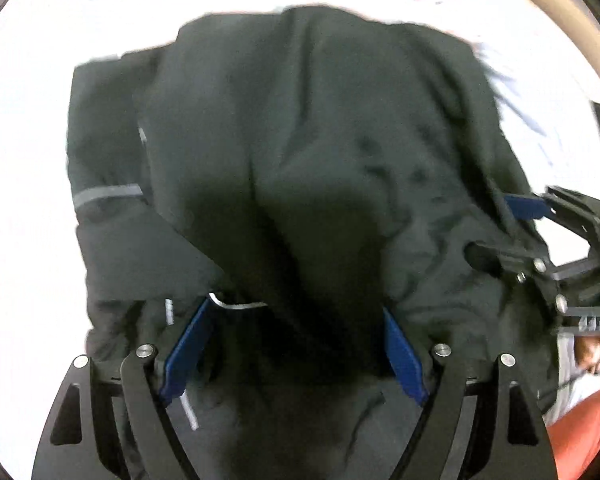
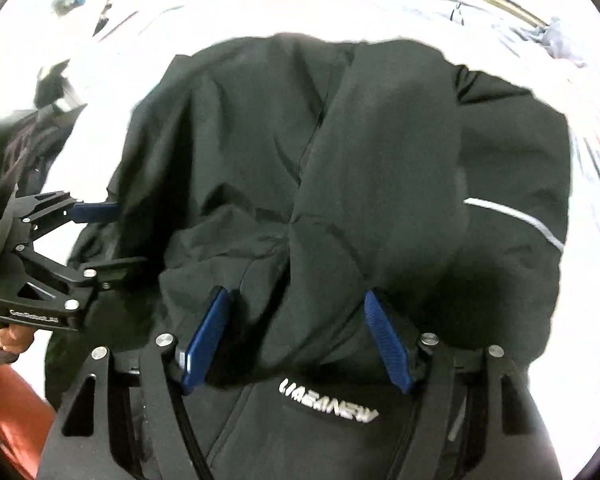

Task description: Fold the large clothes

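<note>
- Around the work, a white sheet [image 2: 380, 4] covered the surface, with a pale blue cloth [image 2: 556, 36] bunched at its far right edge and small dark bits [image 2: 104, 12] scattered at the far left.
- Your orange trousers [image 1: 580, 432] showed at the lower right of the left wrist view, and part of your left hand [image 2: 14, 336] gripped the handle in the right wrist view.
- You had the black jacket [image 1: 300, 140] lying on the sheet, filling the middle of both views and already doubled over itself in thick folds.
- Its long axis ran away from you toward the far edge of the sheet; a grey reflective stripe [image 2: 516, 216] curved along its right side, and white lettering [image 2: 328, 400] sat upside down on the near layer.
- Your left gripper [image 1: 296, 344] stood spread wide, its blue pads [image 1: 188, 352] on either side of a raised fold at the near edge, with loose fabric between them.
- Your right gripper [image 2: 296, 340] was likewise spread, a bunched fold lying between its blue pads [image 2: 206, 340].
- Heaped cloth hid the tips of both grippers, so you could not tell how deep they reached.
</note>
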Demonstrator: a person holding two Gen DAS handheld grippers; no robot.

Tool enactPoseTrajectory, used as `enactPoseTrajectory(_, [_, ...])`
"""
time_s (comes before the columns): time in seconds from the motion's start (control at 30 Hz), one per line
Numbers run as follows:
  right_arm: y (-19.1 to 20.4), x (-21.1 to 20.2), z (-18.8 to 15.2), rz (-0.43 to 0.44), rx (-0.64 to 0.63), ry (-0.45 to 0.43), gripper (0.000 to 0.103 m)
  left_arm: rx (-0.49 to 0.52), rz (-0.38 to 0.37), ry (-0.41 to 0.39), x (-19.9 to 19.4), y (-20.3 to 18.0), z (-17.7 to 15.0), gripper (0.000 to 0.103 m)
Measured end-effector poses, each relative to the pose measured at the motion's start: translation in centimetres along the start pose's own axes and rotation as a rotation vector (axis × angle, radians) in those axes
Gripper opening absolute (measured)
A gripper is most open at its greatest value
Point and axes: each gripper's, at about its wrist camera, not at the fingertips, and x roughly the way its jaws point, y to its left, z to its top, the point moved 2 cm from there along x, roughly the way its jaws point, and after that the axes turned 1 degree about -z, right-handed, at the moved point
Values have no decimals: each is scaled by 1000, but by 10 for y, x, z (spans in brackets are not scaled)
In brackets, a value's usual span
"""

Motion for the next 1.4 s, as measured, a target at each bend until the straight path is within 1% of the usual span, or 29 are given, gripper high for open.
enactPoseTrajectory(0.07, [-4,-29,-1,2,10,-38,72,28,-4,-44,-27,-2,0,83])
enactPoseTrajectory(0.13, [-9,-59,-14,3,20,-70,72,8,-25,-83,-53,5,-5,83])
enactPoseTrajectory(0.17, [-12,-72,-18,-6,24,-84,72,-9,-40,-101,-67,11,-9,83])
enactPoseTrajectory(0.2, [-15,-83,-23,-18,27,-95,72,-19,-45,-113,-69,20,-3,83])
enactPoseTrajectory(0.23, [-19,-96,-30,-42,29,-103,72,-30,-42,-136,-82,27,-8,83])
enactPoseTrajectory(0.27, [-23,-108,-36,-70,29,-106,72,-40,-32,-156,-96,33,-16,83])
enactPoseTrajectory(0.33, [-28,-124,-57,-108,34,-111,72,-54,-18,-179,-111,47,-33,83])
enactPoseTrajectory(0.4, [-37,-137,-75,-132,37,-104,72,-71,3,-195,-134,67,-58,83])
enactPoseTrajectory(0.47, [-46,-151,-100,-184,48,-88,72,-83,44,-205,-149,77,-77,83])
enactPoseTrajectory(0.5, [-50,-159,-106,-202,57,-82,72,-88,62,-210,-153,81,-88,83])
enactPoseTrajectory(0.57, [-64,-173,-124,-219,100,-67,72,-109,89,-224,-168,90,-103,83])
enactPoseTrajectory(0.63, [-74,-190,-133,-211,144,-70,73,-137,91,-246,-187,93,-116,83])
enactPoseTrajectory(0.7, [-77,-217,-137,-194,185,-101,72,-156,101,-275,-203,91,-120,83])
enactPoseTrajectory(0.8, [-67,-263,-133,-162,236,-184,73,-164,112,-347,-244,74,-124,83])
enactPoseTrajectory(0.87, [-52,-298,-128,-126,263,-248,73,-160,118,-393,-268,59,-125,83])
enactPoseTrajectory(0.97, [-25,-343,-123,-101,289,-315,73,-143,148,-450,-306,28,-125,83])
enactPoseTrajectory(1.03, [-8,-362,-121,-87,299,-345,76,-131,155,-472,-323,12,-128,83])
enactPoseTrajectory(1.1, [9,-379,-123,-89,301,-372,79,-114,139,-484,-334,-1,-133,83])
enactPoseTrajectory(1.13, [16,-386,-124,-100,306,-382,79,-99,133,-476,-337,-7,-137,83])
enactPoseTrajectory(1.23, [27,-401,-132,-149,318,-402,79,-47,155,-435,-333,-17,-150,83])
enactPoseTrajectory(1.3, [29,-411,-138,-161,336,-420,79,-15,155,-401,-326,-16,-158,83])
enactPoseTrajectory(1.4, [29,-418,-141,-185,363,-434,79,21,156,-336,-306,-4,-163,83])
